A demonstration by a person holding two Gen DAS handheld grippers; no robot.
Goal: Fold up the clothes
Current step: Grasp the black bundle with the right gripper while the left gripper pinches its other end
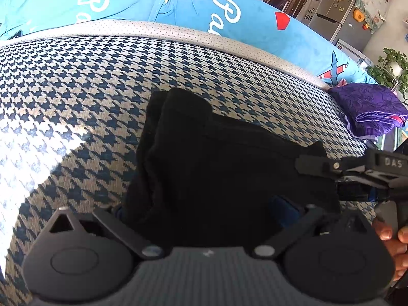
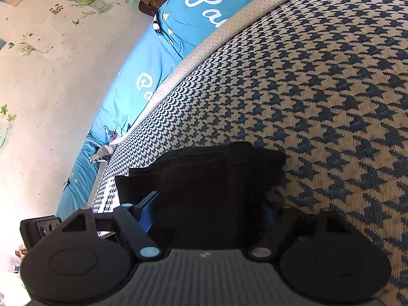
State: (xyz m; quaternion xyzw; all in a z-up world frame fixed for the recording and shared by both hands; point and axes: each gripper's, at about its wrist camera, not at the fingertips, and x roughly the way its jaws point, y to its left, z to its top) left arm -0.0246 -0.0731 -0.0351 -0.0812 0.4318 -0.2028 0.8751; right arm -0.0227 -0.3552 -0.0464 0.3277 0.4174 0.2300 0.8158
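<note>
While folded, black garment (image 1: 216, 158) lies lengthwise, narrow end toward blue bedding (image 1: 255, 25).

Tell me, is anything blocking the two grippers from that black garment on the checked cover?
Nothing visible does. The black garment already lies between the fingers of the left gripper and the right gripper, on the houndstooth cover.

A houndstooth bedcover (image 1: 76, 97) catches sunlight; a blue quilt (image 1: 255, 23) lies beyond the tongs, a steel fridge (image 1: 336, 12) and houseplant (image 1: 392, 66) far right, a cream stickered wall (image 2: 51, 63).
</note>
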